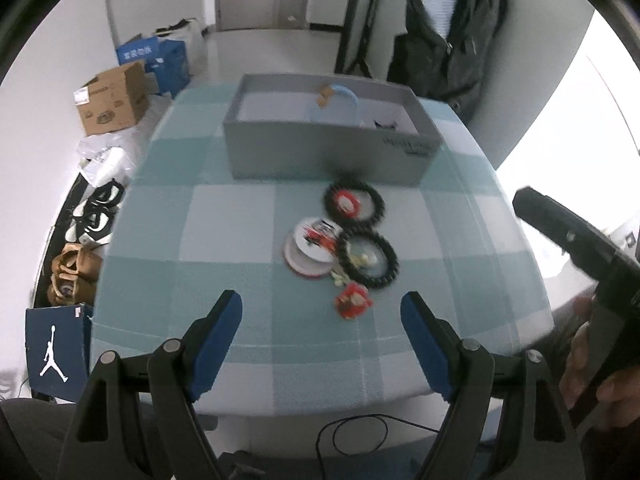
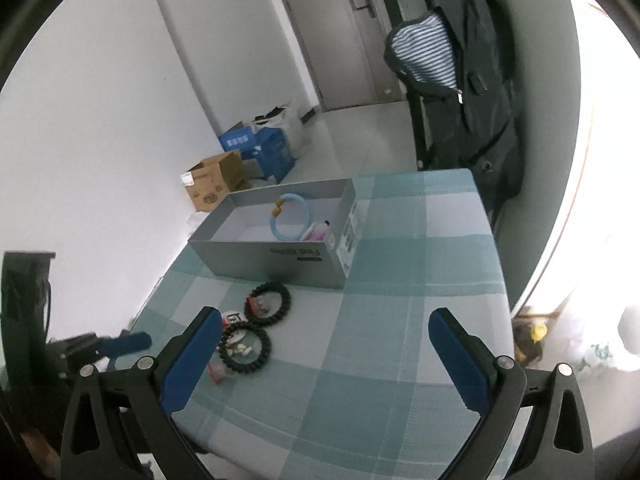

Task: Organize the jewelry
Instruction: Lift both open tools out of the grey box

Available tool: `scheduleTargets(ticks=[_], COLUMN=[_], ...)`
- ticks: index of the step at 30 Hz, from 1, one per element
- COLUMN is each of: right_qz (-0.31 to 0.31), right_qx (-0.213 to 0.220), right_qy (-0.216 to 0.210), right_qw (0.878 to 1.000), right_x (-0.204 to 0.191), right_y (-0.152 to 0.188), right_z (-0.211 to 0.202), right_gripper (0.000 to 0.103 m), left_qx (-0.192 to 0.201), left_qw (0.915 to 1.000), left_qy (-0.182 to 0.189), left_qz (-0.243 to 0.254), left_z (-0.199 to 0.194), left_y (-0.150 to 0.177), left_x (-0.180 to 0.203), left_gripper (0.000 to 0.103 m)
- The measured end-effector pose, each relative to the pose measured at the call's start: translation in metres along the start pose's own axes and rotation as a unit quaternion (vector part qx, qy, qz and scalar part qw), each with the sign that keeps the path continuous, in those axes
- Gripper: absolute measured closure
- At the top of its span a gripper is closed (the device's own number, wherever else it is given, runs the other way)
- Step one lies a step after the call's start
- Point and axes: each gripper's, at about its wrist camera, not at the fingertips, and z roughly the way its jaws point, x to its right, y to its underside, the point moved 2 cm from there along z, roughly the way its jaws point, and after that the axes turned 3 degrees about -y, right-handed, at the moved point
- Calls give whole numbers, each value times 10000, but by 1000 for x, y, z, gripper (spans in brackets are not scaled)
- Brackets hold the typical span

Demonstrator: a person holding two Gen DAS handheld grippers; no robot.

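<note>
Barely begun: blue ring (image 2: 289, 216) in grey box (image 2: 264, 258) mid-frame; two black beaded bracelets (image 1: 354, 204) outside; both grippers (image 1: 322, 312) (image 2: 325, 330) spread, empty.

White walls (image 2: 100, 120), grey floor (image 2: 360, 136), checked table (image 1: 224, 240), hanging jacket (image 2: 480, 80)

It looked like a home: a checked tablecloth (image 1: 240, 240), shoes (image 1: 76, 272) and cardboard boxes (image 1: 112, 98) along the wall, a jacket (image 2: 472, 92) hanging beside a door (image 2: 340, 32).
</note>
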Motion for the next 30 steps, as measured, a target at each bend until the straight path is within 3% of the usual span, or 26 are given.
scheduleTargets(ticks=[4,13,19,23,25,27,30], right_qz=[272,178,102,153,197,228,249], right_qx=[-86,-86,-178,-232,-246,-264,-289], right_qy=[-25,189,206,248,266,286,296], right_qw=[9996,9996,9996,9993,9991,9990,9988], right_x=[7,7,5,9,11,13,15], right_y=[4,4,7,8,8,9,9], right_z=[2,7,15,17,18,19,20], right_gripper=[0,0,0,0,0,0,0], left_qx=[-121,-488,-425,-394,-369,-340,-327], left_qw=[9999,9979,9978,9977,9975,9972,9968], left_qy=[3,-9,306,320,275,219,307], left_qz=[123,433,417,455,534,635,668], left_z=[10,33,29,29,29,30,30], left_y=[1,6,2,1,2,-2,-2], left_x=[3,2,3,6,8,12,13], left_gripper=[24,25,25,26,32,51,61])
